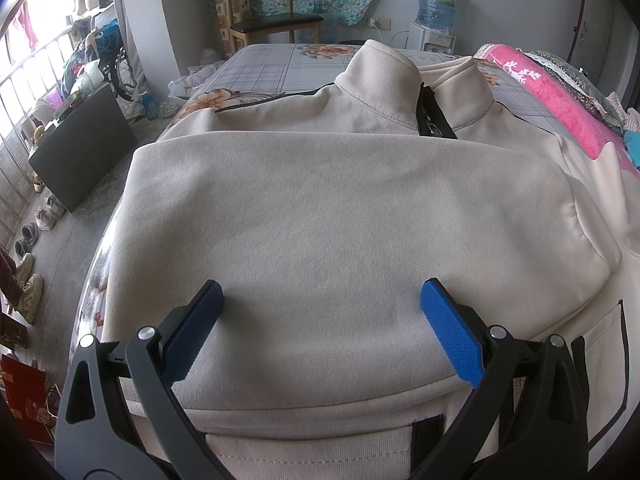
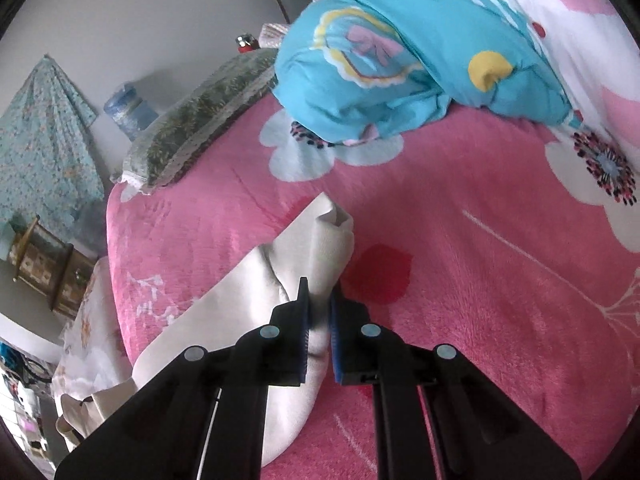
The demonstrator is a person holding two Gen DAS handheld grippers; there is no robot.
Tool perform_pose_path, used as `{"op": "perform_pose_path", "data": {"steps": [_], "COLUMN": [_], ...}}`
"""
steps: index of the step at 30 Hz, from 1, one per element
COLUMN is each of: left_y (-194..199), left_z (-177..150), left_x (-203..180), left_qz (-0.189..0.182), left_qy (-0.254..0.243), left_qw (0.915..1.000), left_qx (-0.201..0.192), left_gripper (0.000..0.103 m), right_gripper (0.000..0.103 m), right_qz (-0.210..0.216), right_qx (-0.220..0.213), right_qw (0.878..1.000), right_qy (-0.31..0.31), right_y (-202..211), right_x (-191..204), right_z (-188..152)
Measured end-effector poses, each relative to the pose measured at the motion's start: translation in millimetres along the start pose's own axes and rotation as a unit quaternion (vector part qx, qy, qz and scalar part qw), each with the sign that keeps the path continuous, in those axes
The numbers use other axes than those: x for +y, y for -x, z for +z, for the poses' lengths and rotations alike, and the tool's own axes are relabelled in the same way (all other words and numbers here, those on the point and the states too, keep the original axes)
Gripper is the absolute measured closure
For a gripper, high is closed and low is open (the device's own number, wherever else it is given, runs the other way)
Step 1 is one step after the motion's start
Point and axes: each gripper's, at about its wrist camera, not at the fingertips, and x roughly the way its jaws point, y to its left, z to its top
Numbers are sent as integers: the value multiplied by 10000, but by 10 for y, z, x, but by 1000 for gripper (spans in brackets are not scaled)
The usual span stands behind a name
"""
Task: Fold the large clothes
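The cream jacket (image 1: 320, 220) is lying across the bed (image 1: 272, 68), collar toward the wooden chair (image 1: 272, 20) at the bed's far end, with one sleeve already folded over its chest.

Left side first. The left gripper (image 1: 320, 320) is hovering just above the folded sleeve, near the jacket's hem. Its blue pads (image 1: 452, 332) are standing wide apart, clamping nothing; whether the tips are brushing the fabric cannot be told.

Right side. The right gripper (image 2: 319, 320) is working at the jacket's other sleeve (image 2: 312, 248), which is trailing off the jacket onto the pink blanket (image 2: 480, 280). Its fingers are drawn together and pinching the sleeve just short of the cuff, with cream cloth showing in the narrow gap between the pads.

Assessment of the step in hand (judged to be folding this second sleeve across the jacket's body): the pinch is looking shallow, so the sleeve should be lifted only clear of the blanket and carried slowly toward the jacket's chest, keeping it taut enough to avoid dragging or twisting. The left gripper would do well to be pressing down the jacket while the sleeve is crossing, so the first fold is not disturbed.
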Motion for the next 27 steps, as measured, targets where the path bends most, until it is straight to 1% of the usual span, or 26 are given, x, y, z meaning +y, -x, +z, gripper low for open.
{"op": "perform_pose_path", "data": {"steps": [3,8,12,15,16,18,21,25,27], "left_y": [-1,-1,-1,29,49,106,286,671,788], "left_z": [0,-1,-1,0,0,-2,-6,-85,-147], "left_x": [0,1,-5,29,62,143,265,397,511], "left_qz": [-1,-1,-20,-202,-279,-311,-559,-584,-586], "left_qy": [2,2,-11,95,199,449,683,591,559], "left_qw": [10000,10000,10000,9997,9994,9985,9960,9957,9955], "left_qx": [-1,-2,0,-60,-102,-104,-151,-420,-488], "left_gripper": [7,7,7,7,7,7,8,9,18], "right_gripper": [94,94,94,95,95,95,95,95,95], "right_qz": [25,118,326,611,728,929,1332,1780,2006], "right_qx": [-61,-257,-426,-511,-557,-626,-739,-840,-841], "right_qw": [10000,9992,9967,9932,9910,9866,9764,9618,9535], "right_qy": [39,291,614,850,973,1183,1534,1905,2085], "right_y": [73,290,545,798,911,1102,1441,1767,1893], "right_x": [48,221,455,714,839,1061,1487,1983,2246], "right_z": [-10,-12,-44,-104,-136,-196,-348,-613,-788]}}
